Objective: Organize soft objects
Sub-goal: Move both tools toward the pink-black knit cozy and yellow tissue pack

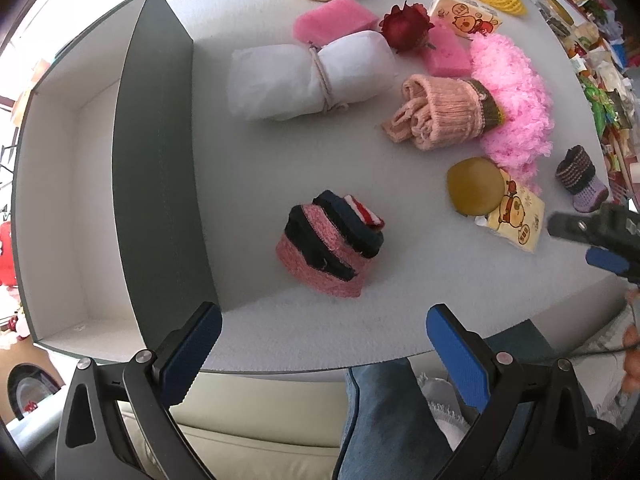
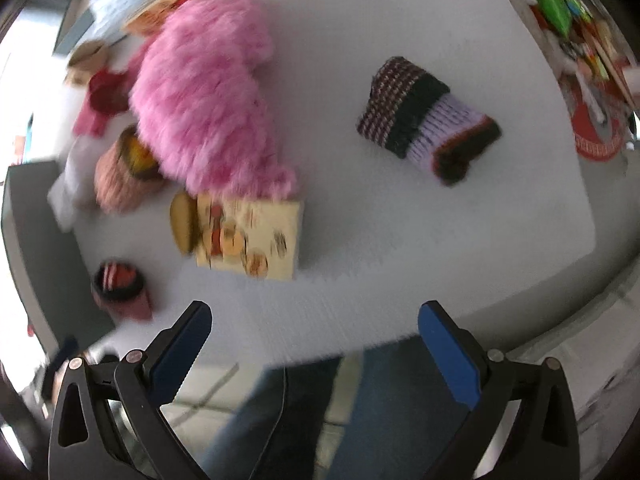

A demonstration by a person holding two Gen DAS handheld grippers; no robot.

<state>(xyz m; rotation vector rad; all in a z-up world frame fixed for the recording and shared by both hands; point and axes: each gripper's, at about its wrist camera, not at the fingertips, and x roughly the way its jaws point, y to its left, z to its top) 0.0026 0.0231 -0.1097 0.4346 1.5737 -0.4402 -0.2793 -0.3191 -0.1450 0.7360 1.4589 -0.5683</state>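
My left gripper hangs open over the table's near edge, nothing between its blue pads. Just ahead of it lies a pink and navy rolled sock bundle. Beyond are a white rolled cloth, a peach knit roll, a fluffy pink piece and pink sponges. My right gripper is also open and empty; it shows at the right edge of the left wrist view. In its blurred view lie a purple striped knit bootie, the fluffy pink piece and a tissue pack.
A dark green open box with a white inside stands at the left of the grey table. A red rose, tissue packs, a yellow round pad and snack packets lie around. A person's jeans-clad legs are below.
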